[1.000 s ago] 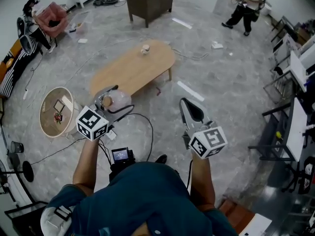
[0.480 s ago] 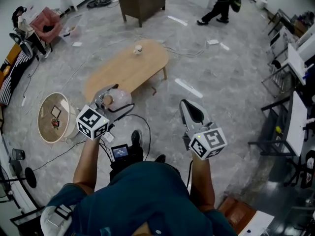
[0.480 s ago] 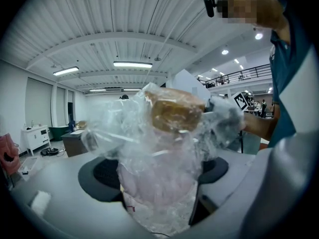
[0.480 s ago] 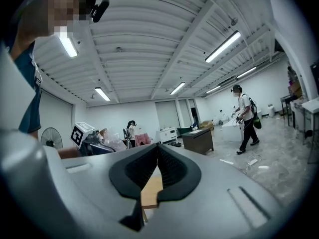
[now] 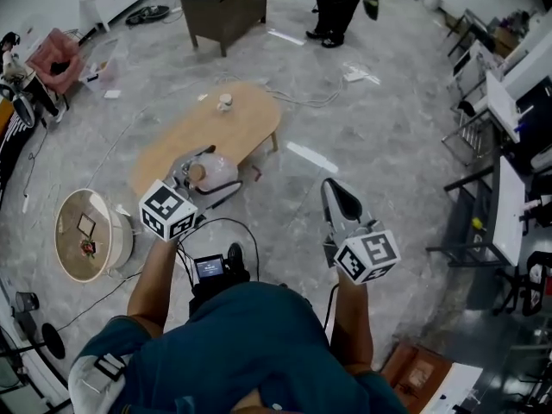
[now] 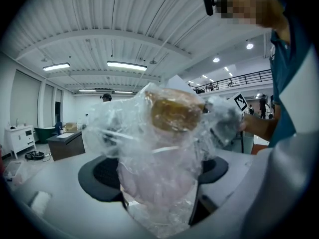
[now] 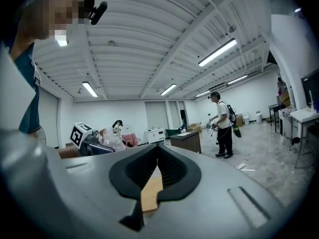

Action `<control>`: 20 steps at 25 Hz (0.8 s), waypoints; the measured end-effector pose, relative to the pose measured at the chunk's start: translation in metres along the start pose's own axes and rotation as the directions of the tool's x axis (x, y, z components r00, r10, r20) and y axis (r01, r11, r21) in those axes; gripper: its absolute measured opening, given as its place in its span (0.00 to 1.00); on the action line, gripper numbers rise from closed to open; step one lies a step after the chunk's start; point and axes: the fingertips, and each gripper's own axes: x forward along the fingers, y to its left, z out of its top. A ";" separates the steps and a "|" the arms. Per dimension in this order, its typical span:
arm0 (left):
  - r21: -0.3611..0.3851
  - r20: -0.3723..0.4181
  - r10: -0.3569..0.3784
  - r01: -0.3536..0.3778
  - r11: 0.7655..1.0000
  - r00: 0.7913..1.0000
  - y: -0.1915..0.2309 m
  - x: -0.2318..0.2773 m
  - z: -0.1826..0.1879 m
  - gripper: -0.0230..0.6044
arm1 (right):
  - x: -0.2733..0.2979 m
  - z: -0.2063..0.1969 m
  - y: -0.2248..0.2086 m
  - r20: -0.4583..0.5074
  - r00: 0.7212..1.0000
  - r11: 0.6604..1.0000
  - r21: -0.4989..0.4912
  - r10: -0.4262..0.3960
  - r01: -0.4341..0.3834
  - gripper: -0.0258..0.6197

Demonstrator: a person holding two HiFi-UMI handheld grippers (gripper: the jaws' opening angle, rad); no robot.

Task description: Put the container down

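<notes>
A clear container [image 6: 164, 153] with a brown lid [image 6: 174, 111], wrapped in crinkled plastic film, sits between the jaws of my left gripper [image 6: 159, 180], which is shut on it. From the head view, the container [image 5: 214, 172] hangs in the air over the near end of the oval wooden table [image 5: 207, 132], held out by the left gripper [image 5: 200, 178]. My right gripper [image 5: 340, 198] is at the right over the floor, shut and empty. In its own view the right gripper [image 7: 157, 169] shows its pads meeting, with the wooden table [image 7: 151, 192] showing below them.
A small cup [image 5: 224, 102] stands on the table's far end. A round side table [image 5: 82, 235] is at the left, and a dark cabinet [image 5: 224, 3] lies beyond. A person [image 5: 341, 3] stands at the back. Cables trail across the grey floor [image 5: 379, 145].
The view has moved forward toward the oval table, and the person at the back has walked left. Both grippers keep the same pose, the left still holding the container.
</notes>
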 end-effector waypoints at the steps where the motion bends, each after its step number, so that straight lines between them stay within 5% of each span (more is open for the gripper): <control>1: 0.001 0.004 -0.007 0.007 1.000 1.000 0.012 0.001 0.000 0.68 | 0.011 0.002 0.001 0.000 1.000 1.000 -0.005 -0.006 0.006 0.06; 20: -0.024 0.054 -0.088 0.090 0.996 0.995 0.163 0.001 -0.008 0.68 | 0.149 0.021 0.025 -0.051 0.995 0.995 -0.059 -0.085 0.082 0.06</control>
